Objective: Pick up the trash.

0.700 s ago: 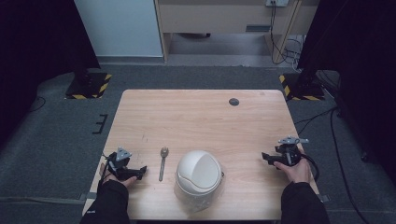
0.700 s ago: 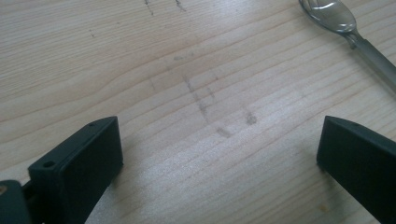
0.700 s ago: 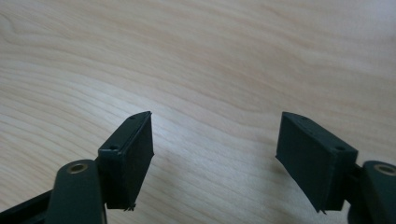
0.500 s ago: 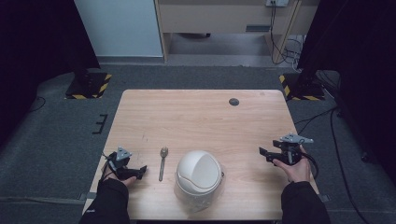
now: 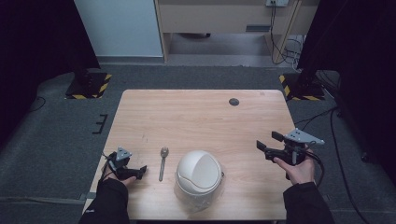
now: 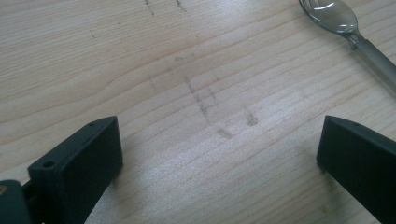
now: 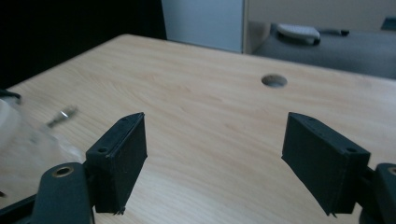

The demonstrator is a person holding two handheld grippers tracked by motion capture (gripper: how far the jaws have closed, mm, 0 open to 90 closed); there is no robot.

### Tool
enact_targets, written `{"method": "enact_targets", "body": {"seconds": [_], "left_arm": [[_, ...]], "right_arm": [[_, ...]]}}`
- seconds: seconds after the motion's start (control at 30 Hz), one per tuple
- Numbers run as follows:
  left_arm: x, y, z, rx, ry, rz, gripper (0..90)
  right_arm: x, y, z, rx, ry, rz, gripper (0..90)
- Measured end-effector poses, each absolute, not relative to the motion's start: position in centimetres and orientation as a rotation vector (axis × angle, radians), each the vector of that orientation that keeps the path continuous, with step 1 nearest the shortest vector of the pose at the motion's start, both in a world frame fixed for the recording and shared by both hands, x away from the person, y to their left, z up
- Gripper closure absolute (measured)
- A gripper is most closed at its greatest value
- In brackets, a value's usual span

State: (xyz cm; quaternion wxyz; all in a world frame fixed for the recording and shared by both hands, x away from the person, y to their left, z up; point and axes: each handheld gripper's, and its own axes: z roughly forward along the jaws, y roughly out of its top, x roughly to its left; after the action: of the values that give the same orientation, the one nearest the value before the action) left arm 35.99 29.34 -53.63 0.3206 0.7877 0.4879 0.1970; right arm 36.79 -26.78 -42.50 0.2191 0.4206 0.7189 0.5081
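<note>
- High view: a person's two forearms reach in over a light wooden table (image 5: 201, 116); the left gripper (image 5: 132, 172) lies low at the near left corner, its jaws apart and pointing toward a metal spoon (image 5: 162, 163) just beside it; a white domed container (image 5: 199, 173), with what looks like clear plastic around its base, sits near the front edge at the middle, the spoon lying apart on its left; the right gripper (image 5: 267, 146) is held in the right hand (image 5: 297, 170) near the right edge, its jaws spread and aimed leftward across the table; a small round hole (image 5: 234, 101) marks the far side of the tabletop.
- Left gripper view: both black jaws stand wide apart over bare wood grain, nothing between them; the spoon's bowl (image 6: 335, 15) shows at the upper right.
- Right gripper view: the jaws stand open above the tabletop, clamped on nothing; the hole (image 7: 274, 80) lies ahead; a blurred white edge of the container (image 7: 11, 128) shows at the left.
</note>
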Motion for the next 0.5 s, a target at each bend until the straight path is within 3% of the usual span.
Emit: {"method": "enact_targets", "body": {"seconds": [0.17,0.5], "left_arm": [[36.0,29.3,-53.6,2.070,1.282,0.518,0.0],[36.0,29.3,-53.6,2.067,1.284,0.518,0.0]], "right_arm": [[35.5,-25.4,-39.5,1.074,1.942,1.526,21.0],[33.8,-21.1,-37.6,0.932,1.993,1.630,16.5]]}}
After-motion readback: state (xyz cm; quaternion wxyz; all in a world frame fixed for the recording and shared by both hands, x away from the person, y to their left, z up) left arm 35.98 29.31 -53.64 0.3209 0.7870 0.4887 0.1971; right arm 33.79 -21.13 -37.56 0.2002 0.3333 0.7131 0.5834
